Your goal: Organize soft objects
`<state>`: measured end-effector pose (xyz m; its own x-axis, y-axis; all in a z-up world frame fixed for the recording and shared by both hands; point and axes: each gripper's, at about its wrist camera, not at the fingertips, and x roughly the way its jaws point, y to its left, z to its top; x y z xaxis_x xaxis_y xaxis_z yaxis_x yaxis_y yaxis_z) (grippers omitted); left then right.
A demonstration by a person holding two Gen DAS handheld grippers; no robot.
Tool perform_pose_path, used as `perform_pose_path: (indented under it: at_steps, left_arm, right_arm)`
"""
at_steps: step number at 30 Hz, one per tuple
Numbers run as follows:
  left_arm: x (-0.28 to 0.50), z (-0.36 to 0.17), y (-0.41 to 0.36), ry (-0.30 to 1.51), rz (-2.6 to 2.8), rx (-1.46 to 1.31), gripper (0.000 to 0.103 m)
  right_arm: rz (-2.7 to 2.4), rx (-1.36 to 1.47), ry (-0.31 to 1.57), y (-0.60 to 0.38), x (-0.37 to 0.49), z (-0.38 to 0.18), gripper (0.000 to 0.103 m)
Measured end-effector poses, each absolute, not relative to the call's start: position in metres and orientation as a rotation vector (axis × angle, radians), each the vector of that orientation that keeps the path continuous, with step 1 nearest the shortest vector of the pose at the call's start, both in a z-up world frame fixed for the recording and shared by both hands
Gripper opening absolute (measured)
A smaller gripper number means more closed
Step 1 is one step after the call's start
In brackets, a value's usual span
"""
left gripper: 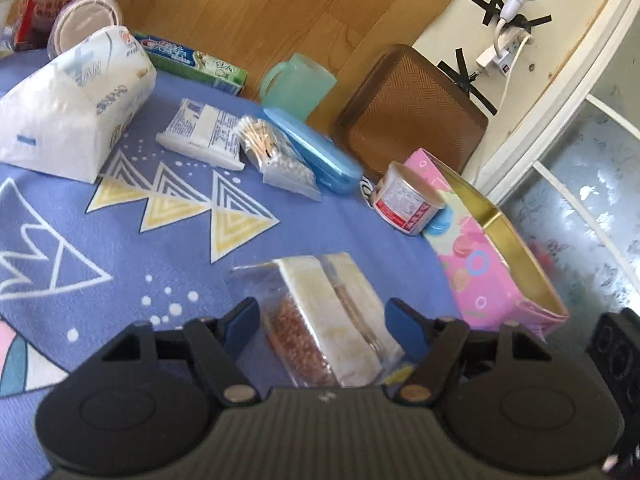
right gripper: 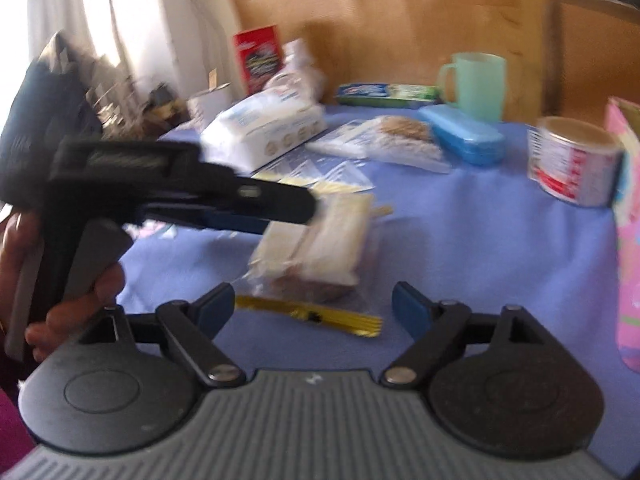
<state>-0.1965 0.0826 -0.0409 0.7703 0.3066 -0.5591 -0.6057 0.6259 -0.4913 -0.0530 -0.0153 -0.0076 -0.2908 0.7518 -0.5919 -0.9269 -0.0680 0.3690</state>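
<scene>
left gripper [left gripper: 322, 326]: jaws spread around crinkly clear-wrapped rectangular sponge pack [left gripper: 332, 320]. right gripper [right gripper: 314, 304]: spread, empty. glossy pink box [left gripper: 480, 256] at 2 o'clock.

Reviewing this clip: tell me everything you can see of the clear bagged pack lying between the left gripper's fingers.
The bagged pack is a clear, crinkly plastic bag holding a pale cream block with a slim stick along it and a reddish-brown speckled piece beside it. It lies flat on the blue patterned tablecloth, near the pink box. The left gripper straddles it with jaws open; contact is unclear. From the right wrist view a gold strip lies at its near end.
</scene>
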Motion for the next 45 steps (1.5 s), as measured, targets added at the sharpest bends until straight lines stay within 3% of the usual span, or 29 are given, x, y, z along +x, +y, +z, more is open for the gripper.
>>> perform_pose_path:
  at_steps: [1,3,6,16,25,27,34,45]
  left_arm:
    - [-0.193,-0.040,0.080,0.465,0.555,-0.700,0.063]
    - [-0.186,-0.037,0.077,0.480,0.583,-0.667,0.062]
    - [-0.177,-0.024,0.078,0.470,0.566,-0.655,0.062]
    - [-0.057,0.050,0.041,0.386,0.317,-0.388,0.062]
    - [0.077,0.033,0.023,0.486,0.201,-0.311,0.063]
    - [0.092,0.024,0.023,0.518,0.212,-0.310,0.064]
    - [0.071,0.010,0.021,0.534,0.234,-0.318,0.068]
    - [-0.006,0.018,0.036,0.452,0.258,-0.367,0.068]
  right_arm:
    - [1.687,-0.310,0.792,-0.015,-0.059,-0.009,0.087]
    - [1.683,-0.360,0.708,-0.016,-0.068,-0.011,0.066]
    - [1.664,-0.377,0.654,-0.019,-0.068,-0.012,0.044]
    - [1.395,-0.180,0.443,-0.073,0.005,0.029,0.043]
    - [1.114,-0.163,0.463,-0.109,0.091,0.028,0.043]
    - [1.003,-0.210,0.466,-0.100,0.108,0.017,0.049]
    - [0.859,-0.129,0.498,-0.111,0.145,-0.003,0.049]
    - [0.898,-0.102,0.462,-0.109,0.109,0.013,0.049]
